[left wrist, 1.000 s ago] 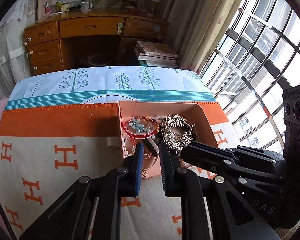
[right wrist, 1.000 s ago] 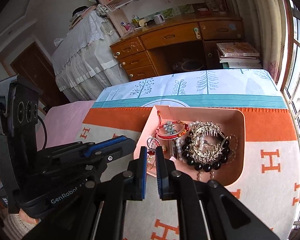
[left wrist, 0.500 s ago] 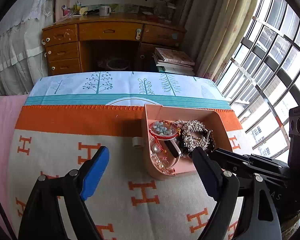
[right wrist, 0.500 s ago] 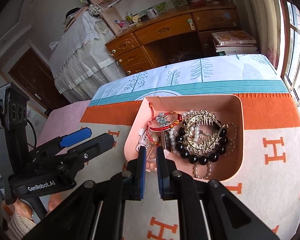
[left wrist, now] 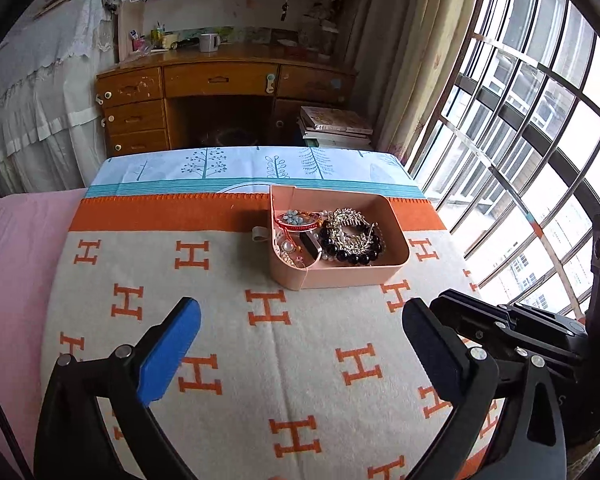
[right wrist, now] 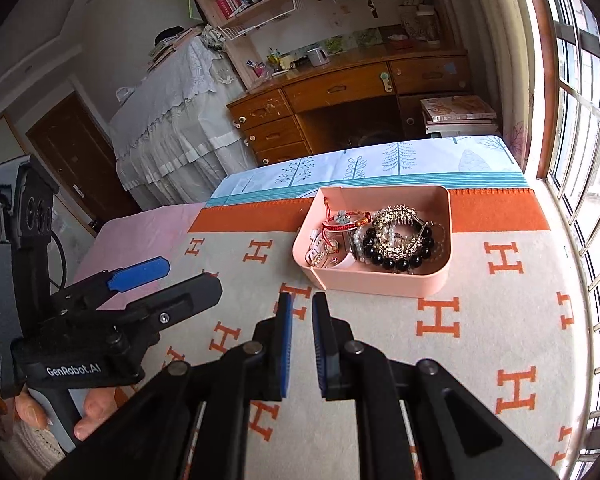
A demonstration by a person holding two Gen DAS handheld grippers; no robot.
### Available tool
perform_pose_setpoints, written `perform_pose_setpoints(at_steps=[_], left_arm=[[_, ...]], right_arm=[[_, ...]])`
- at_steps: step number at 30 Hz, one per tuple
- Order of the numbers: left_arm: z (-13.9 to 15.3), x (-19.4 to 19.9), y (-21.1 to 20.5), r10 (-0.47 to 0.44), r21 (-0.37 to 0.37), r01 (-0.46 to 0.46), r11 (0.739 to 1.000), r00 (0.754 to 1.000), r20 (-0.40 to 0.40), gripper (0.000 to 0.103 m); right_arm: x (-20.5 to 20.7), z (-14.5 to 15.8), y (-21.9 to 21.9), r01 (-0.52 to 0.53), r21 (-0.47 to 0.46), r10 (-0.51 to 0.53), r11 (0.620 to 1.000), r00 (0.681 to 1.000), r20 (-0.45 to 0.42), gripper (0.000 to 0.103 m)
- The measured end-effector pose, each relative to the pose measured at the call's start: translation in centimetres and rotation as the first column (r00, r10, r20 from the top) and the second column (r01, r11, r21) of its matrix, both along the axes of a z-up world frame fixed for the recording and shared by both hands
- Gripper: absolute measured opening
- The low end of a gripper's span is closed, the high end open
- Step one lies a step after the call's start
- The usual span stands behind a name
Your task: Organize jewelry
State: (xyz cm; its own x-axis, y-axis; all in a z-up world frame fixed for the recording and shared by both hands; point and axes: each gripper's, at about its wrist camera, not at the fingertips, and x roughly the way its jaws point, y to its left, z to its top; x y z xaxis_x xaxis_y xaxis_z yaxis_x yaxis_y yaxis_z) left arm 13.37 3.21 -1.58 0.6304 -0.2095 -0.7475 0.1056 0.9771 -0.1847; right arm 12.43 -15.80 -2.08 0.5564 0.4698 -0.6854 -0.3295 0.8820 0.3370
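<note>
- Two grippers show, one in each hand, both low over the blanket with orange H letters.
- One left gripper has its jaws spread wide apart; they have just been opening, and nothing is between them. In the right wrist view it sits far left, with a few fingers of the person's hand under it. The rest of the hand is cut off.
- One right gripper has its two blue pads almost together, with only a thin gap and nothing in it. In the left wrist view only its black side shows at the right edge, so its tips are hard to see there.
- One pink tray sits on the blanket, ahead of both grippers and apart from them, near the orange stripe.
- One heap of jewelry fills the tray: one red cord bracelet with a pale flower on the left, one black bead bracelet on the right, and one gold sparkly comb on top of it.
- Some white pearls and small pieces lie tangled below; I cannot count them.
- One wooden desk stands behind, with one stack of books beside it.
</note>
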Motion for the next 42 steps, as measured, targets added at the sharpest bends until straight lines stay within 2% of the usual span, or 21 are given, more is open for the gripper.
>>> perform_pose_setpoints(at_steps=[4, 7, 10, 15, 19, 28, 42], left_arm=[[0.7, -3.8, -0.3, 0.028, 0.008, -0.029, 1.000, 0.999, 0.045, 0.102], [0.7, -6.6, -0.6, 0.056, 0.038, -0.058, 0.998, 0.997, 0.052, 0.102], [0.2, -8.8, -0.7, 0.076, 0.059, -0.078, 0.995, 0.997, 0.026, 0.102], [-0.8, -11.6, -0.5, 0.117, 0.065, -0.116, 0.991, 0.993, -0.019, 0.102], [-1.0, -13.4, -0.4, 0.142, 0.061, -0.141, 0.988, 0.990, -0.012, 0.102], [-0.4, -15.4, -0.9, 0.165, 0.141, -0.169, 0.976, 0.986, 0.035, 0.102], [0.0, -16.4, -1.3, 0.184, 0.159, -0.193, 0.968, 0.981, 0.068, 0.102]], right_arm=[[-3.6, 0.5, -0.6, 0.022, -0.013, -0.021, 1.000, 1.000, 0.021, 0.031], [-5.9, 0.5, -1.0, 0.028, -0.016, -0.027, 0.999, 0.999, 0.026, 0.033], [-7.9, 0.2, -1.4, 0.032, -0.011, -0.032, 0.999, 0.999, 0.011, 0.034], [-10.3, -0.3, -1.7, 0.048, -0.010, -0.048, 0.999, 0.999, 0.003, 0.035], [-11.9, -0.2, -1.2, 0.037, 0.000, -0.037, 0.999, 0.999, 0.017, 0.038], [-14.1, 0.7, -1.1, 0.051, -0.004, -0.050, 0.999, 0.994, 0.099, 0.051], [-14.7, 0.2, -0.3, 0.028, -0.034, -0.024, 0.999, 0.994, 0.104, 0.051]])
